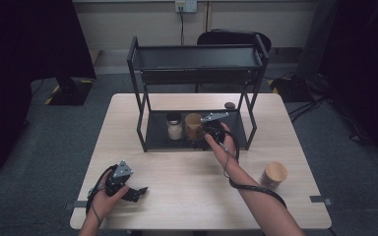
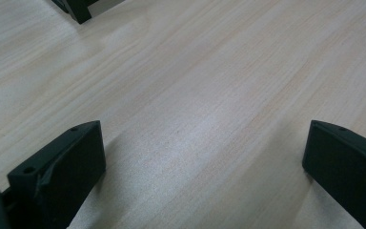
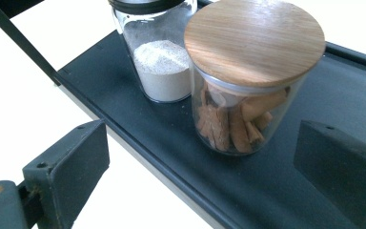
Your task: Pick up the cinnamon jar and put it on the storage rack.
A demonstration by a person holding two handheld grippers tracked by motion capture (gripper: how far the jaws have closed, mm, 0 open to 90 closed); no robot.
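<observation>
No legible text, label, brand, number or sign is present on any surface. The two glass jars on the rack's lower shelf are unlabelled, and the black-and-yellow hazard striping on the floor at 10 o'clock carries no characters.

Dim room, bright table; close views soft, perhaps slightly overexposed.

High view: above the near edge, facing forward and down on the table (image 1: 187,172).
Left gripper view: close over bare wood between its fingers.
Right gripper view: close on shelf jars beyond its fingers.
Shared: tabletop.
</observation>
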